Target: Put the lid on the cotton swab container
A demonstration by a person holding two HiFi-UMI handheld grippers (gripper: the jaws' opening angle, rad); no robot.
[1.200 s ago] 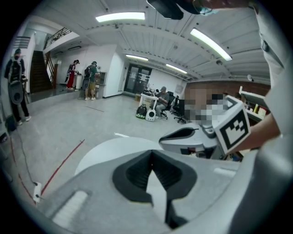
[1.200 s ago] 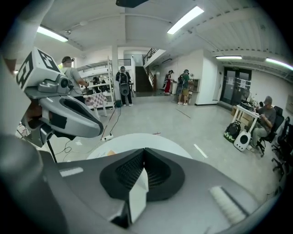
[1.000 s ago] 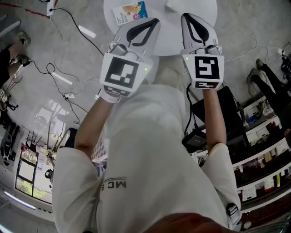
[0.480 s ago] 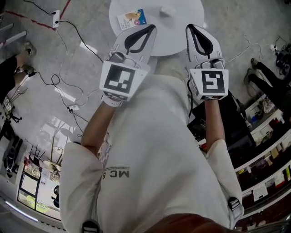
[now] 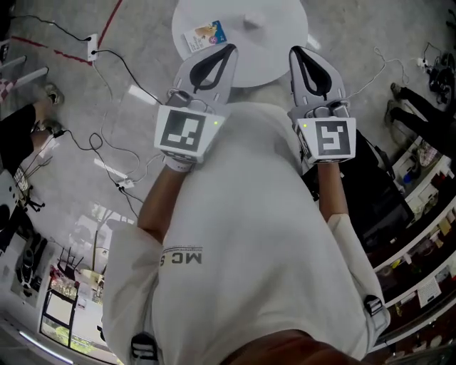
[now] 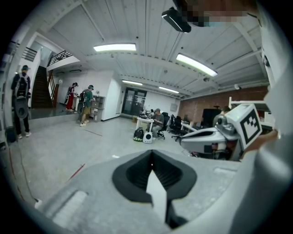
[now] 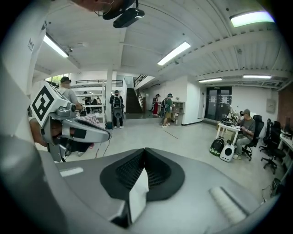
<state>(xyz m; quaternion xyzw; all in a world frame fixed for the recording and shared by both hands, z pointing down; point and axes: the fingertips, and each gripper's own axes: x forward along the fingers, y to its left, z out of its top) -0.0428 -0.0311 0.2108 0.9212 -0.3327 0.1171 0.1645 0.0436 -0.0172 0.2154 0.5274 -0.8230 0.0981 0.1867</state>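
Head view, looking steeply down: a person in a white T-shirt [image 5: 249,235] holds two grey plastic two-jaw grippers out from the chest, side by side and well apart, both aimed at a round white table [image 5: 285,50] at the top of the picture. The left gripper [image 5: 226,51] and the right gripper [image 5: 295,51] each carry a white cube with black square markers near the hand. Both tips lie over the table's near edge in this view. On the table, beyond the left gripper, lies a small flat card printed in blue and orange [image 5: 205,34]. Near the table's middle sits a small white raised object [image 5: 254,21]; it is too small to tell whether it is the cotton swab container or its lid, and neither gripper touches it. Black cables [image 5: 121,71] trail over the grey concrete floor [image 5: 64,107] to the left. In the left gripper view, the left gripper [image 6: 152,157] has its jaws pressed together at the tips with nothing between them; the right gripper [image 6: 215,137] shows off to the side. In the right gripper view, the right gripper [image 7: 144,153] likewise has its jaws closed together and holds nothing, and the left gripper [image 7: 73,125] shows beside it. Both views look across a large room with long ceiling lights [image 7: 174,52].
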